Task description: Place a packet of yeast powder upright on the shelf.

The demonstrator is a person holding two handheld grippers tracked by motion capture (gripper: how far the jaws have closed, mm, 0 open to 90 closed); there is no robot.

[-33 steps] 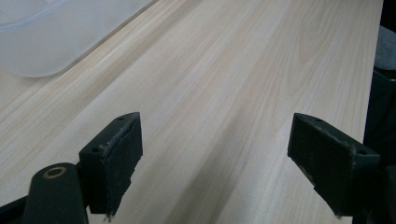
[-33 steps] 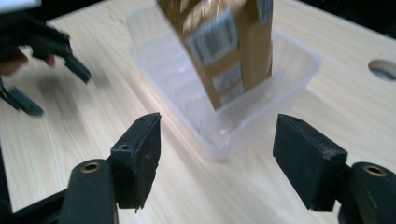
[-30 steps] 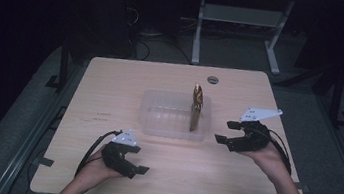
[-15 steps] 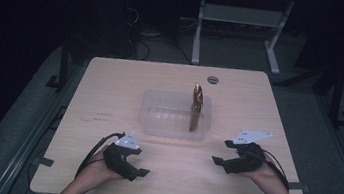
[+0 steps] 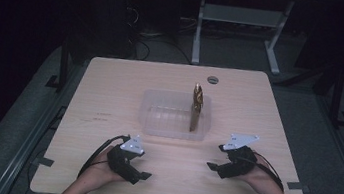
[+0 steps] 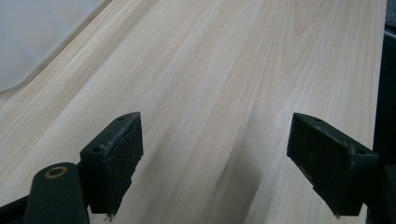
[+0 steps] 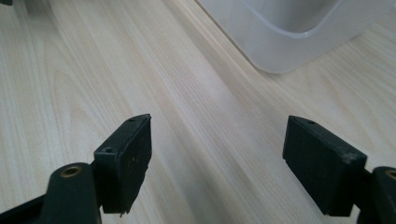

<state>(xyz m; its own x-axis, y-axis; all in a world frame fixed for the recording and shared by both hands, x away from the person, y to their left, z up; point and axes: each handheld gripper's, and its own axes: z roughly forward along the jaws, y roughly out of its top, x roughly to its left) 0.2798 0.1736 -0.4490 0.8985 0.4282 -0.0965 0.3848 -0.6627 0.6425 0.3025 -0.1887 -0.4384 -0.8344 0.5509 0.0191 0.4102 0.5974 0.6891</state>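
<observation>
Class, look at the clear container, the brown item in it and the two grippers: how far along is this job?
Done, it seems: the brown item stands upright in the clear container, against its right wall. In hand: nothing; the left gripper and right gripper rest low near the table's front edge, jaws open and empty, apart from the container. Left: no further step is evident.

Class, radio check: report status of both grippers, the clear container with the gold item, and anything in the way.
Left gripper open, low at table's near edge. Right gripper open, empty. Clear container mid-table, gold item upright inside. Nothing in the way.
</observation>
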